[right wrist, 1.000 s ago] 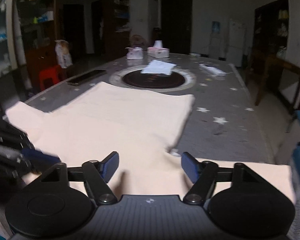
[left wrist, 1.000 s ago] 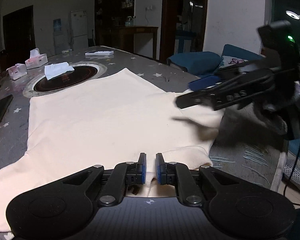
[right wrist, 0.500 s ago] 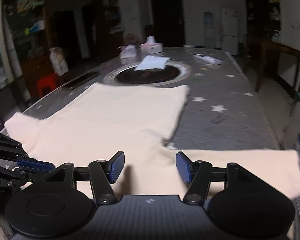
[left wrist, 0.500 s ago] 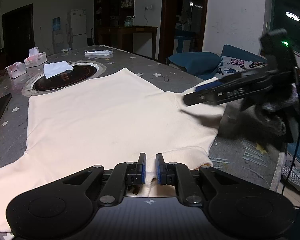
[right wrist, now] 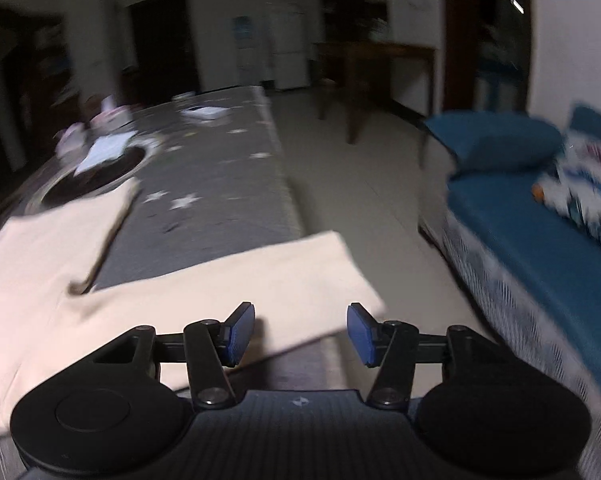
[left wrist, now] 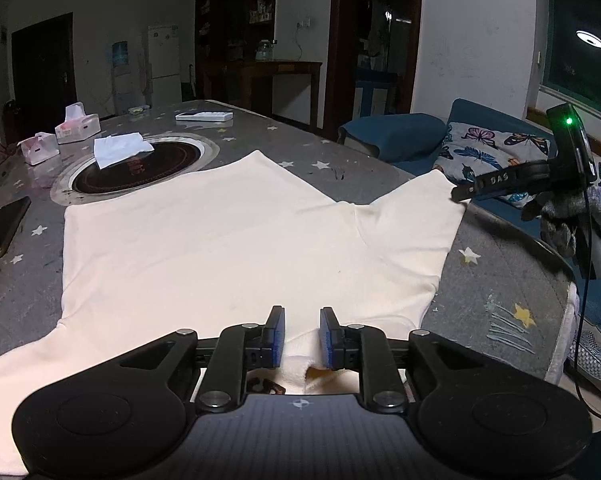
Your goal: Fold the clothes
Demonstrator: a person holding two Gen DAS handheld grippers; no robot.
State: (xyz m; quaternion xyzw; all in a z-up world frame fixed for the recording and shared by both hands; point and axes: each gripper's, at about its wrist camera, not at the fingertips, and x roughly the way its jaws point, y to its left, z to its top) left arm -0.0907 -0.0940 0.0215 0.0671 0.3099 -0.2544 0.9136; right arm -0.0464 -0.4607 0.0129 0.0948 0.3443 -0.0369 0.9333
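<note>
The cream T-shirt (left wrist: 220, 248) lies spread flat on the grey star-patterned table (left wrist: 496, 280), its body running away from me toward the round black hob inset (left wrist: 136, 168) at the far left, its sleeves reaching out to left and right. My left gripper (left wrist: 300, 334) sits at the near hem edge with a small bunch of the fabric between its blue pads (left wrist: 278, 336); the jaws are opening, a narrow gap now, and the pads look clear of the cloth. My right gripper (right wrist: 298, 334) is at the shirt's right sleeve (right wrist: 260, 280), whose long axis runs out to the right past the table edge; that hand is plainly the nearer one to it. Its jaws are closing but still stand well apart, nothing pinched, the left pad (right wrist: 238, 334) just over the sleeve's near edge. I judge the next move to be taking the sleeve to fold it inward. A phone (left wrist: 2, 226) lies far left.
</note>
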